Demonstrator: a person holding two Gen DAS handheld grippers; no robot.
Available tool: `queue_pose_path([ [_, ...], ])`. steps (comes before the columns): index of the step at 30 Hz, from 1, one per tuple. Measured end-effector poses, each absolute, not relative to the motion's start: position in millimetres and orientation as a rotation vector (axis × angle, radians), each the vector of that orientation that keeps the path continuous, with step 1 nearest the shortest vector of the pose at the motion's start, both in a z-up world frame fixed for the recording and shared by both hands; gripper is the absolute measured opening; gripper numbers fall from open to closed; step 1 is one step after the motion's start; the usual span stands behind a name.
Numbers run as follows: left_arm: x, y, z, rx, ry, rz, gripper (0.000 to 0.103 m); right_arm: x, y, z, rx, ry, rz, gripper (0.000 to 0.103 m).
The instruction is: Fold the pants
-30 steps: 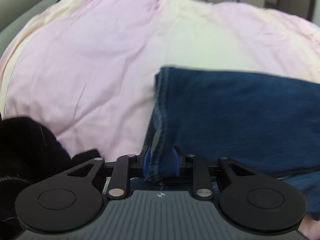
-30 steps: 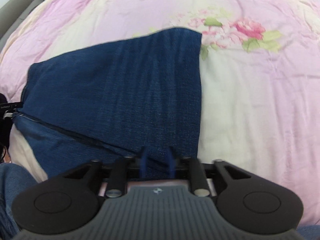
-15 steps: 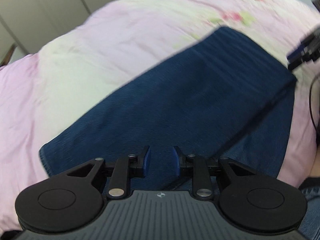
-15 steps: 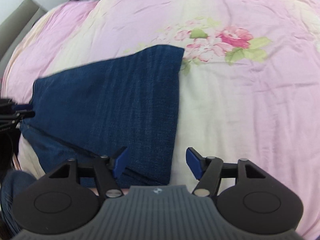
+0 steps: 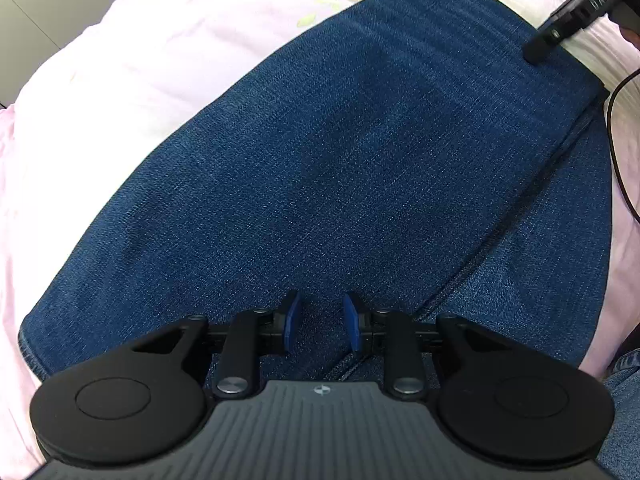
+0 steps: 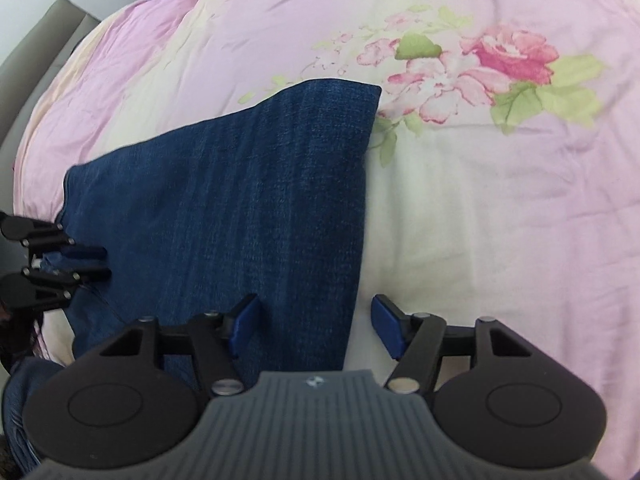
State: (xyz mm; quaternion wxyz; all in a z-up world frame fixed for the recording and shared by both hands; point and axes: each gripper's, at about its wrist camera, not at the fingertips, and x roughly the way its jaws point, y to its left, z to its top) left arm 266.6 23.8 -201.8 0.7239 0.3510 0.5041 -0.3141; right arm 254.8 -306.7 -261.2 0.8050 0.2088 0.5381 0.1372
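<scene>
Folded denim jeans [image 6: 248, 216] on floral bedsheet [image 6: 500, 208].
Heavy, limp cloth; grip doubled near edge. Left gripper [image 5: 321, 322] part spread, right gripper [image 6: 314, 326] spread wide; neither pinching.

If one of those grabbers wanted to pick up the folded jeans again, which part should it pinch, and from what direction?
Probably the straight long edge of the jeans that runs past the right gripper, whose fingers already straddle it. That edge lies flat on the bedspread with bare cloth beside it, so a finger could slide under from that open side, coming down steeply from above. The middle is flat, offering no lip to pinch.
</scene>
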Motion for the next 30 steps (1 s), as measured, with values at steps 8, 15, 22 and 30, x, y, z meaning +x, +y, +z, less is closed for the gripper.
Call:
queue_pose_path([
  [8, 263.8, 25.0, -205.2, 0.786, 1.099, -0.684, 0.031, 265.0, -324.4, -271.3, 0.611, 1.129, 0.317, 0.029],
  [15, 251.8, 27.4, -203.9, 0.792, 1.069, -0.652, 0.031, 258.4, -309.8, -225.9, 0.552, 1.102, 0.350, 0.009],
  [22, 224.4, 16.1, -201.4, 0.846, 0.998, -0.621, 0.031, 255.3, -275.0, -151.1, 0.557, 1.083, 0.386, 0.008],
  [30, 209.1, 69.7, -134.6, 0.661, 0.914, -0.571, 0.031, 272.2, -208.1, -73.1, 0.531, 1.087, 0.446, 0.008],
])
